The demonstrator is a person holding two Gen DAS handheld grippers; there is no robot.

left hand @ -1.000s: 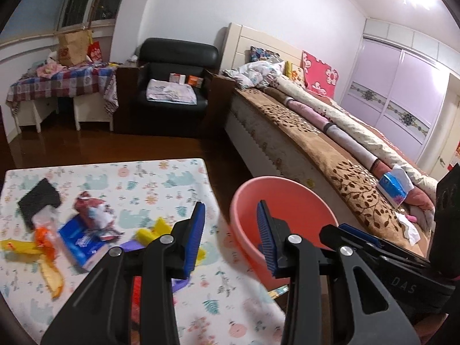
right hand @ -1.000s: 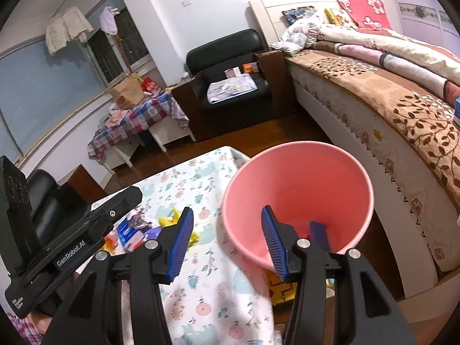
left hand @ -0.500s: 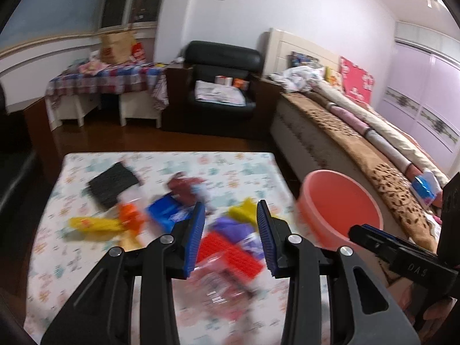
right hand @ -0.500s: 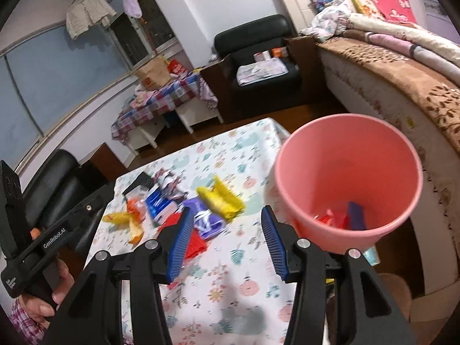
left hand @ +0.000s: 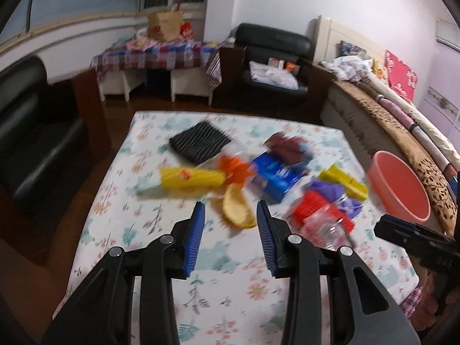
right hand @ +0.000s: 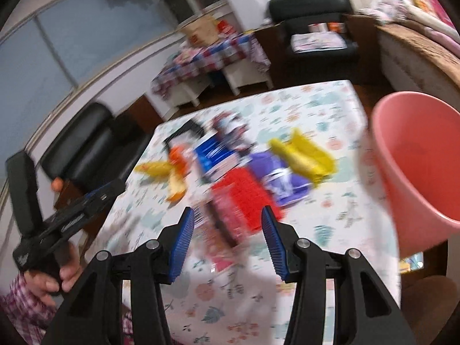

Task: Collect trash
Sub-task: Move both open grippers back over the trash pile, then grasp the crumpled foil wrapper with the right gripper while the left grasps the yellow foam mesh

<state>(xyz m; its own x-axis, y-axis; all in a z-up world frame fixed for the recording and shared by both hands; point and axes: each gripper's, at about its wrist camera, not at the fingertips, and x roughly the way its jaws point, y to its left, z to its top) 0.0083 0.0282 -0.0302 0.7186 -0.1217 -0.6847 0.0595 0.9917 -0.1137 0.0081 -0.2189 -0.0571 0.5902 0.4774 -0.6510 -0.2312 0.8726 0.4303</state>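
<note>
Both sets of jaws stand apart and empty: left gripper (left hand: 230, 218) over the yellow wrapper (left hand: 237, 210), right gripper (right hand: 227, 224) over the red packet (right hand: 244, 198). Overlapping wrappers could drag neighbours off the table (left hand: 138, 230). The pink bin (right hand: 417, 155) waits at three o'clock.

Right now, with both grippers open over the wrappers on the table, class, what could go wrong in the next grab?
1. The red wrapper overlaps the purple wrapper, so the right gripper may lift both or drag one off.
2. The pink bin stands beyond the table's edge; a loose drop could miss it.
3. The left gripper faces a curled yellow piece that may slip out.
</note>
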